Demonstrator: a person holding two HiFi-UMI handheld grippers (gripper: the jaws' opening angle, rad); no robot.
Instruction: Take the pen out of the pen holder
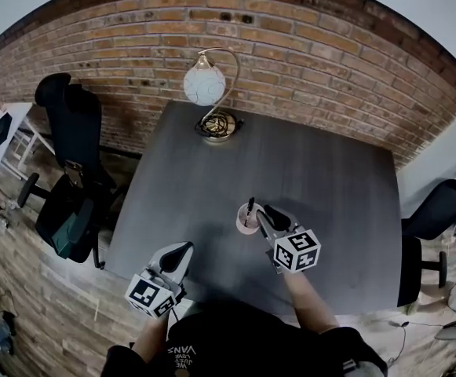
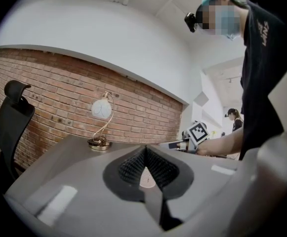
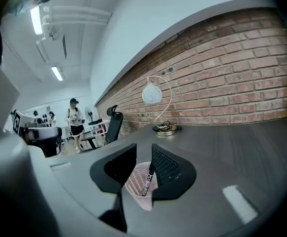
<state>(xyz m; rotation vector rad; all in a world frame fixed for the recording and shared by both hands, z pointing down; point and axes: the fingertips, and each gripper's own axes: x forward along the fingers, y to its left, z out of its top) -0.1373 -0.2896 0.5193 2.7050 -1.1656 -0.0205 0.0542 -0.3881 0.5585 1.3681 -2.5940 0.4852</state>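
Note:
A pink mesh pen holder stands near the front of the grey table, with a black pen upright in it. My right gripper is just right of the holder, jaws open. In the right gripper view the holder and the pen show in the gap between the two dark fingers; the pen leans close to the right pad and nothing presses on it. My left gripper hovers at the front left edge of the table, apart from the holder, its fingers meeting at the tips and holding nothing.
A globe lamp on a brass base stands at the table's far edge by the brick wall. Black office chairs sit left and right of the table. A person stands far off in the room.

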